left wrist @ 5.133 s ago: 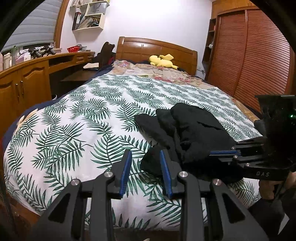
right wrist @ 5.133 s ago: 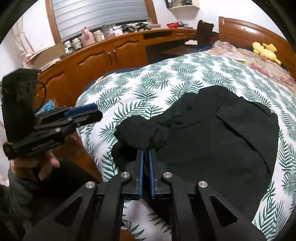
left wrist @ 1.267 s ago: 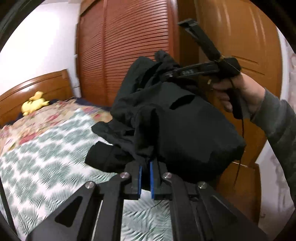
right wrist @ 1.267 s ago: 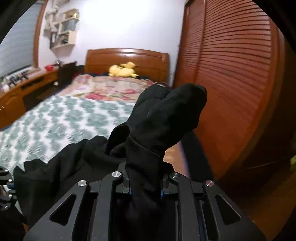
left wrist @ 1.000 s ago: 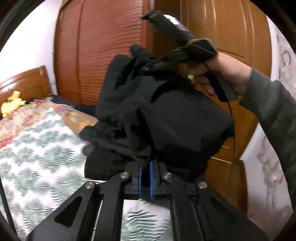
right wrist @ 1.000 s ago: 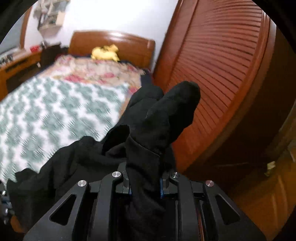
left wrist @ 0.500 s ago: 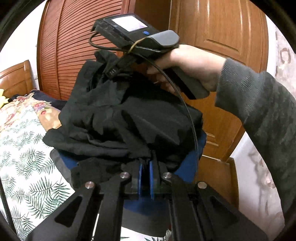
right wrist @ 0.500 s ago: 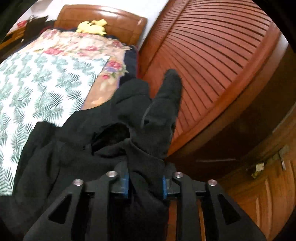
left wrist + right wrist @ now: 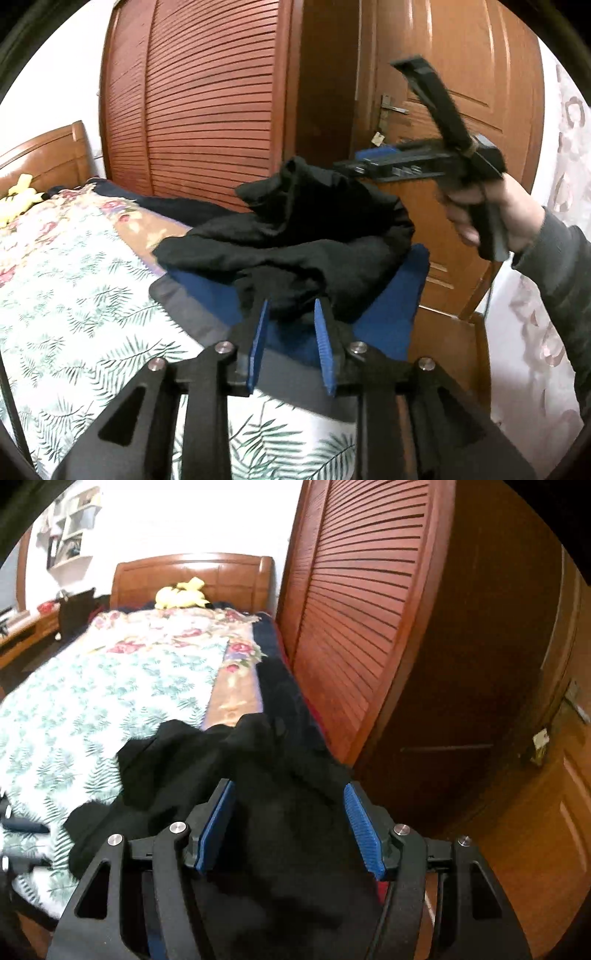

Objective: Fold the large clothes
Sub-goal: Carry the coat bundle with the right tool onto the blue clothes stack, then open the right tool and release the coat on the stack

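Observation:
A crumpled black garment [image 9: 295, 229] lies heaped on a blue cloth [image 9: 391, 306] at the bed's near right corner. My left gripper [image 9: 291, 325] sits at the heap's near edge. Its jaws are opening, and a fold of black cloth lies loose between the blue pads [image 9: 258, 343]. In the left wrist view a hand [image 9: 480, 210] holds my right gripper [image 9: 354, 162] at the heap's top right. In the right wrist view, my right gripper [image 9: 291, 812] has its jaws opening wide. The black garment [image 9: 258, 775] bulges between the pads without being pinched.
The bed [image 9: 74, 295] carries a white sheet with green fern leaves and a floral cover further back. A yellow plush toy [image 9: 181, 592] lies by the wooden headboard. Red-brown louvred wardrobe doors [image 9: 207, 110] stand close along the bed's right side, with a wooden door [image 9: 461, 92] beyond them.
Both grippers, shut on the lifted garment before, have spread their jaws. The garment has sunk from hanging into a heap on the blue cloth. The right gripper has swung right.

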`<state>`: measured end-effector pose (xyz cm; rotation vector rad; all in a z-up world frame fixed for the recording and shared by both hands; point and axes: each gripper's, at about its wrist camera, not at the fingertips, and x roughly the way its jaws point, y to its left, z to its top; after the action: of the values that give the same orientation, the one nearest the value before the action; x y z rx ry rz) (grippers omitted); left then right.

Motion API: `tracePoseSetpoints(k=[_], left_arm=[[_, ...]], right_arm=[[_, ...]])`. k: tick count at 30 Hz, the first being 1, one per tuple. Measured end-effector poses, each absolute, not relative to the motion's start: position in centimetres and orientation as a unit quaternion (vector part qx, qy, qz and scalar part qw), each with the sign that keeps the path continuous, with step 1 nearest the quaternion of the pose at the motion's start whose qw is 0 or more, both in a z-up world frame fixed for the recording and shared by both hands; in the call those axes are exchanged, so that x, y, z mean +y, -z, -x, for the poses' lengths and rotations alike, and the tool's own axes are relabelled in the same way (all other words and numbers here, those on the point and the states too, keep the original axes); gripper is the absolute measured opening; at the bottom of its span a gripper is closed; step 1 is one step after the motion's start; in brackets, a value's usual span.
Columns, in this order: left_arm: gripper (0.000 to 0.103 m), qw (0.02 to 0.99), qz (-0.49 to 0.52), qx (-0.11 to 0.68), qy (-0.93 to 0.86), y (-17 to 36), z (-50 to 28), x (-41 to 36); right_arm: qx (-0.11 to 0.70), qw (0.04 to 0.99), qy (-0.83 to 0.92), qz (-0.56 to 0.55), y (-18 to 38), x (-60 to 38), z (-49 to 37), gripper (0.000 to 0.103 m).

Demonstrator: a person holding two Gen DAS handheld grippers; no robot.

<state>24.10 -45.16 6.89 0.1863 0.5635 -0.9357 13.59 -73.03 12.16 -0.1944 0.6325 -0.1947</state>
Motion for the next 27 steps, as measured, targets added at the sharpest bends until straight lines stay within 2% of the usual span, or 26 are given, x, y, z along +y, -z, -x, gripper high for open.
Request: tracePoseSetpoints(k=[10, 24, 27], left_arm=[[0.029, 0.868, -0.070, 0.269, 0.411, -7.8, -22.4, -38.8], [0.029, 0.913, -0.068, 0.246, 0.318, -9.4, -19.7, -27.2], [0.029, 0.920, -0.065, 0.246, 0.297, -9.0, -18.9, -24.7]], right_arm=[[0.283, 0.953, 0.085, 0.066, -11.8, -68.8, -11.2, 0.063], [0.237, 0.969, 0.066, 0.031, -9.0, -56.3, -8.8, 0.064], [0.235, 0.970, 0.051, 0.028, -8.2, -53.4, -8.6, 0.067]])
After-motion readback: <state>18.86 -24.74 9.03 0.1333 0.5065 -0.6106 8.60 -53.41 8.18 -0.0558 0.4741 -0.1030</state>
